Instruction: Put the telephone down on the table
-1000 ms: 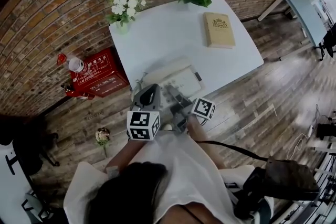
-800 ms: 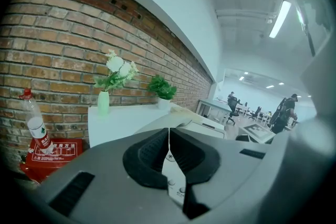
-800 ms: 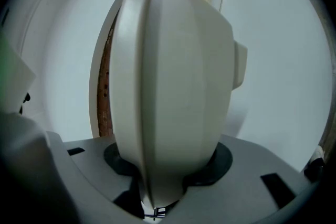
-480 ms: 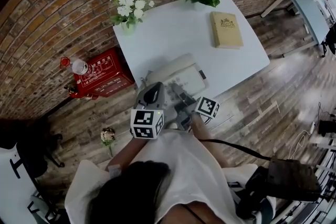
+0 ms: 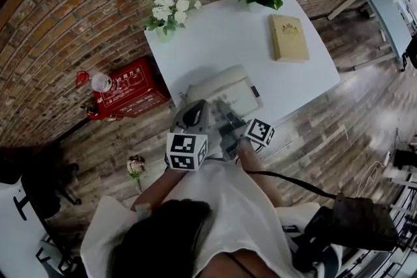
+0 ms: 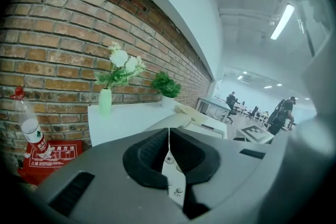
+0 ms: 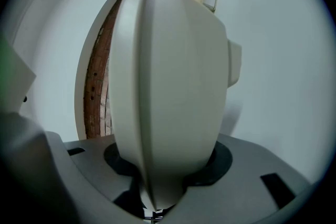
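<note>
Telephone [image 5: 225, 84] was at the near edge of the table [image 5: 221, 36]; our left gripper [image 5: 194, 114] and right gripper [image 5: 228, 120] both pinched it.

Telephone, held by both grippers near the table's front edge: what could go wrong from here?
1. The telephone is close to the near edge of the table. Set down there, it might overhang and tip to the floor.
2. The left gripper pinches only a thin edge of it, so it may slip or twist if the right gripper lets go first.
</note>
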`<control>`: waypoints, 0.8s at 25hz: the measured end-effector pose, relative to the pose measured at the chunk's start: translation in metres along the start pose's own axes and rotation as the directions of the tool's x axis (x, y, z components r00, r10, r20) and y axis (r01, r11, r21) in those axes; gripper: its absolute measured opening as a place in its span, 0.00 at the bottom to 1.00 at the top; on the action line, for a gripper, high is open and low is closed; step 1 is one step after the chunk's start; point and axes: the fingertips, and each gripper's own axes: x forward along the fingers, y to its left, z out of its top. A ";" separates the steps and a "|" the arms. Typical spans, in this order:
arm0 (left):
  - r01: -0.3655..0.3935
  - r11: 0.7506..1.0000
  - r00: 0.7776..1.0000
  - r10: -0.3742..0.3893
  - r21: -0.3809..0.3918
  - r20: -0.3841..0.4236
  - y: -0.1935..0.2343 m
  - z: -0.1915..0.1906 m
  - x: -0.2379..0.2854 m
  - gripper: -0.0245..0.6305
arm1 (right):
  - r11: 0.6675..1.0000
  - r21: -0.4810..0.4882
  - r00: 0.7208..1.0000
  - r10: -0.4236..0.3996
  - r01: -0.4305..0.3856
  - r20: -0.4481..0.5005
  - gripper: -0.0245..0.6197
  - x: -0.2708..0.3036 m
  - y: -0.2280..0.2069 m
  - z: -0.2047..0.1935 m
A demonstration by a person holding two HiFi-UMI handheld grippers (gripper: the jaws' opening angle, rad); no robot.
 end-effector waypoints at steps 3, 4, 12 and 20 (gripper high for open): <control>0.003 1.000 1.000 -0.003 -0.010 -0.003 0.004 0.002 0.002 0.08 | 1.000 0.011 1.000 -0.007 0.007 0.003 0.36 0.006 -0.004 0.001; 0.005 1.000 1.000 -0.005 -0.011 -0.004 0.005 0.003 0.003 0.08 | 1.000 0.014 1.000 -0.007 0.007 0.004 0.36 0.008 -0.005 0.001; 0.011 1.000 1.000 -0.011 -0.029 -0.019 0.014 0.005 0.011 0.08 | 1.000 0.003 1.000 -0.023 0.023 -0.007 0.36 0.020 -0.011 0.004; 0.005 0.998 0.999 -0.007 -0.055 -0.038 0.021 0.003 0.020 0.08 | 0.999 0.037 0.999 -0.039 0.040 -0.014 0.36 0.029 -0.018 0.005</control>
